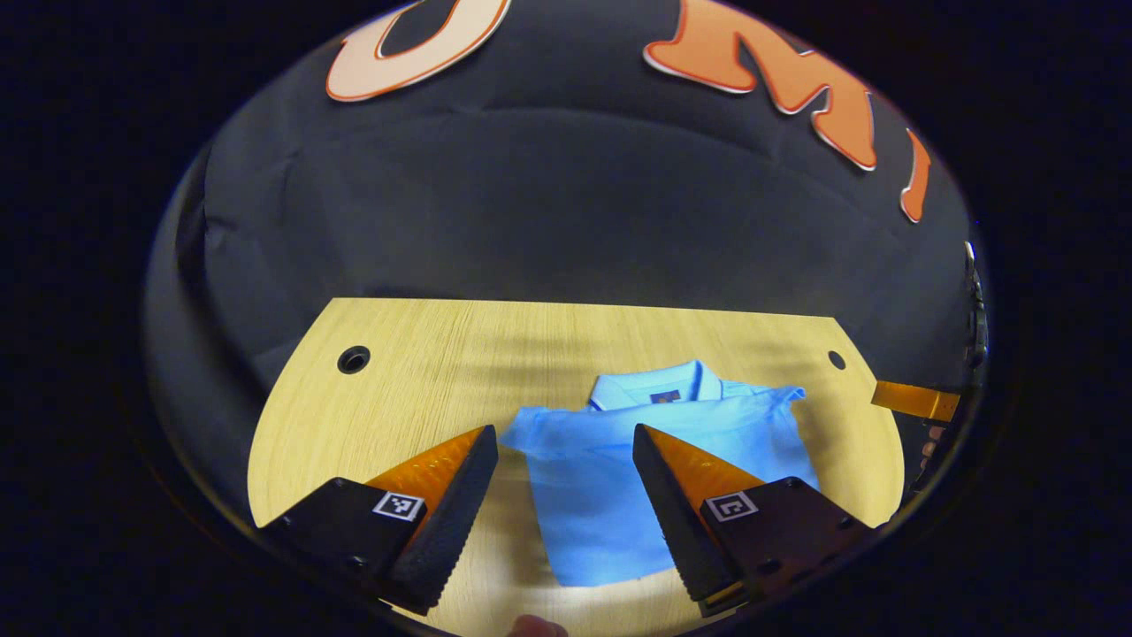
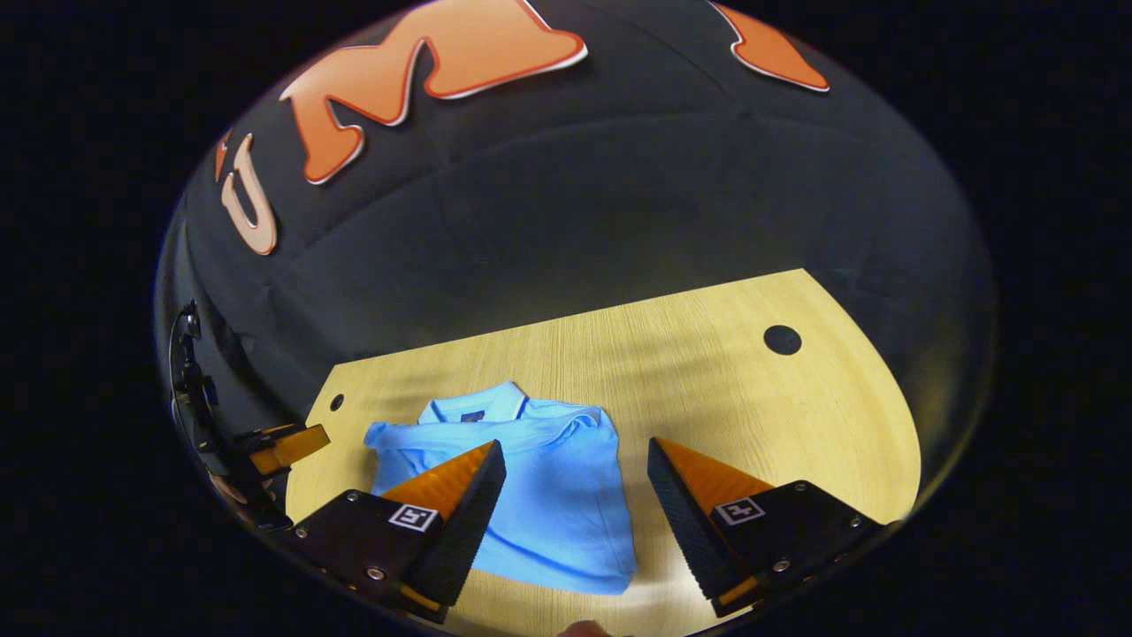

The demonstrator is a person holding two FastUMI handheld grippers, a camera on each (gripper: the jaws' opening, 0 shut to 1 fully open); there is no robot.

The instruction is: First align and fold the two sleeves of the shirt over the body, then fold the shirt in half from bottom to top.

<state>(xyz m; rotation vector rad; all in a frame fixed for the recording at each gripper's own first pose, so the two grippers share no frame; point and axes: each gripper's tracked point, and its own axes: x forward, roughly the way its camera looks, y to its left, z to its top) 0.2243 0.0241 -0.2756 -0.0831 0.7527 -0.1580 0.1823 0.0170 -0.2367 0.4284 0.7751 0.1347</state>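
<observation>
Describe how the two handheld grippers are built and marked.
Left gripper and right gripper look alike: two wedge-shaped fingers tapering to points, inner faces ridged like saw teeth, mounted on dark blocks with visible screws. Each block carries a small square black-and-white tag.

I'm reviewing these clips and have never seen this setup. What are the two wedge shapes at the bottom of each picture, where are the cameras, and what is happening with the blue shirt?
No robot arm here: a person holds a two-finger gripper in each hand, and a fisheye camera rides on each, looking forward along its fingers. The wedges are those fingers. The left gripper and the right gripper both stand open above the table, holding nothing. On the wooden table lies a light blue polo shirt, collar toward the far edge; its sleeves look already folded over the body, while the bottom-to-top fold appears not yet done. Each view also catches the other gripper at its edge, as in the right gripper view.
</observation>
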